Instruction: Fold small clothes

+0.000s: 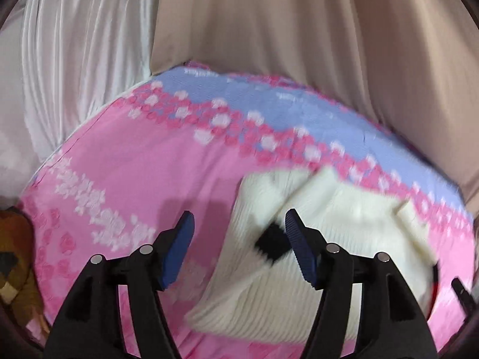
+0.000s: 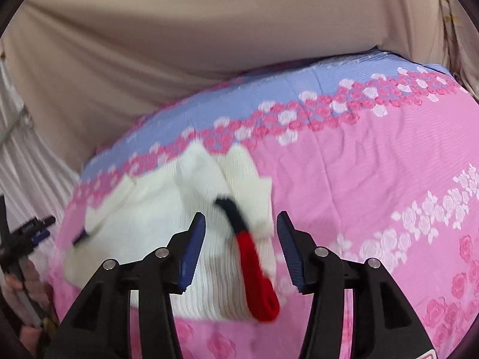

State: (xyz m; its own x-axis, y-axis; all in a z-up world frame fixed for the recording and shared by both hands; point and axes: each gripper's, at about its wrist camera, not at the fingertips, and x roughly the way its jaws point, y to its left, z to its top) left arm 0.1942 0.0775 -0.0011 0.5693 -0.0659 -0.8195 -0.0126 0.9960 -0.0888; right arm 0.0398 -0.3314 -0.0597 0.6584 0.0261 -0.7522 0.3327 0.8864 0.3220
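Observation:
A small white ribbed knit garment (image 1: 338, 224) lies crumpled on a pink and lilac rose-print sheet (image 1: 143, 173). It has a black patch (image 1: 271, 243). In the right wrist view the garment (image 2: 167, 206) shows a black and red trim band (image 2: 254, 272). My left gripper (image 1: 239, 248) is open, hovering over the garment's left edge, holding nothing. My right gripper (image 2: 241, 248) is open above the garment's right part, with the red band between its fingers but not pinched. The left gripper (image 2: 33, 230) also shows at the left edge of the right wrist view.
Beige curtains (image 1: 299, 30) and white pleated curtains (image 1: 80, 45) hang behind the bed. The sheet (image 2: 374, 185) stretches right of the garment. A brown object (image 1: 15, 254) lies at the bed's left edge.

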